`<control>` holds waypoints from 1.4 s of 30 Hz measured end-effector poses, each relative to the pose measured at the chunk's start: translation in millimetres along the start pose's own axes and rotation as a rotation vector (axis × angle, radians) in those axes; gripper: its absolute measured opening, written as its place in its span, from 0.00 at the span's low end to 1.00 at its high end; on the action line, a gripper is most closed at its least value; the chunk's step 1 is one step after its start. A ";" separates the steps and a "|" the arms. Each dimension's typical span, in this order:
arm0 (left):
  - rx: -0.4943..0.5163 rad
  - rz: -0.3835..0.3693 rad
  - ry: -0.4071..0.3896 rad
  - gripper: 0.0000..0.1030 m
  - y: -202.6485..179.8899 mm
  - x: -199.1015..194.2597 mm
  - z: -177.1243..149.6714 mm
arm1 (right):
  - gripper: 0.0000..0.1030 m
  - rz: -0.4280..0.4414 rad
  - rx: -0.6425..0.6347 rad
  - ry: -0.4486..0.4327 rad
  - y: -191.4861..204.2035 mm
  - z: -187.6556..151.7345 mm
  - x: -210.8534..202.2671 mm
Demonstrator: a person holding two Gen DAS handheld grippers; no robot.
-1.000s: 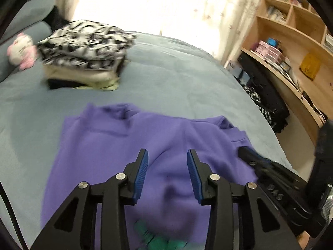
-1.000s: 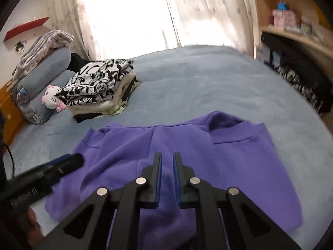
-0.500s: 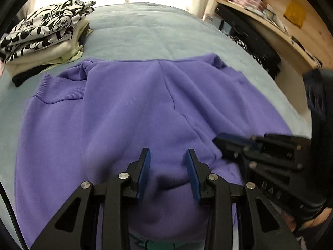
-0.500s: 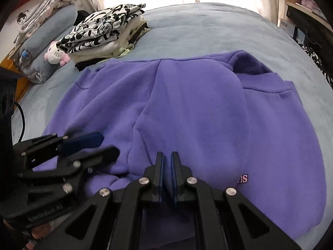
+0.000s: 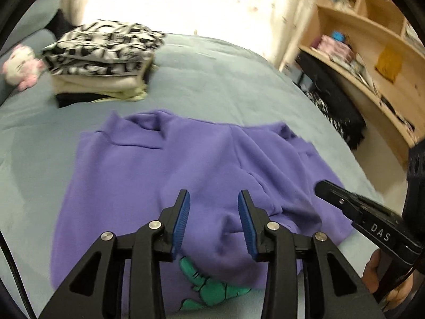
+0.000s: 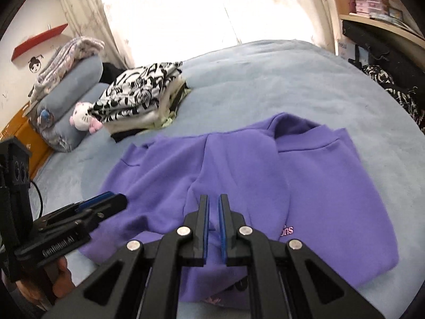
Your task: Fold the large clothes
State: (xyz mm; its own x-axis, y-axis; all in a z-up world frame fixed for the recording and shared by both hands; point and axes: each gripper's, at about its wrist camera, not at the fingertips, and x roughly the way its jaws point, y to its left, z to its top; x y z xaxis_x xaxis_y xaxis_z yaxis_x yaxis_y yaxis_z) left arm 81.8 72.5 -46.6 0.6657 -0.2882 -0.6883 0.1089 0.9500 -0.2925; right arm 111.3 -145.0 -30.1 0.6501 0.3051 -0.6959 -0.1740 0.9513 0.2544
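While the purple sweatshirt (image 6: 239, 175) lies spread on the blue-grey bed (image 6: 279, 79), partly folded over itself, a stack of folded clothes (image 6: 143, 98) sits behind it next to a white plush cat (image 6: 82, 118). Nothing lies between sweatshirt and grippers. Left gripper (image 5: 213, 218) hangs over the fabric, fingers apart, gripping nothing. Right gripper (image 6: 213, 218) is nearly pressed together, empty as well. Wooden shelves (image 5: 372, 40) hold boxes and books.

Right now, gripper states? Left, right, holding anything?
Left gripper: open, above the purple fleece sweatshirt, nothing between its blue pads.
Right gripper: shut, over the same sweatshirt, holding nothing visible.
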 end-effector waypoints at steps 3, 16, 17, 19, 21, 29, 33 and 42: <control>-0.047 0.022 -0.018 0.36 10.5 -19.2 -2.3 | 0.07 0.014 0.019 -0.012 2.8 -1.0 -9.7; -0.236 0.073 -0.034 0.45 47.7 -82.8 -49.8 | 0.07 0.019 0.047 -0.138 14.0 -17.5 -60.0; -0.255 0.062 -0.036 0.45 50.8 -84.4 -56.4 | 0.07 0.022 0.047 -0.150 14.2 -19.1 -63.8; -0.299 0.046 -0.035 0.45 56.6 -86.0 -68.7 | 0.07 0.025 0.046 -0.158 15.5 -21.5 -68.2; -0.355 0.016 -0.019 0.45 64.0 -85.3 -80.2 | 0.07 0.029 0.038 -0.151 18.2 -23.5 -69.0; -0.578 -0.072 0.034 0.46 98.7 -65.1 -113.0 | 0.07 0.028 -0.033 -0.124 41.0 -37.1 -63.6; -0.616 -0.084 0.032 0.46 106.6 -50.3 -123.2 | 0.07 0.031 -0.039 -0.101 47.0 -39.8 -54.9; -0.663 -0.116 -0.007 0.46 121.5 -15.6 -127.3 | 0.07 0.013 -0.027 -0.084 52.3 -34.8 -31.9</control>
State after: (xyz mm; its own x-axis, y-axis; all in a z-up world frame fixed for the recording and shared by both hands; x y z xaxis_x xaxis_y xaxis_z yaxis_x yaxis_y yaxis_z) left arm -9.4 177.2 -156.0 0.6822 -0.3812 -0.6239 -0.2947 0.6376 -0.7118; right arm 55.7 -103.4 -17.9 0.7074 0.3137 -0.6333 -0.2020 0.9485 0.2441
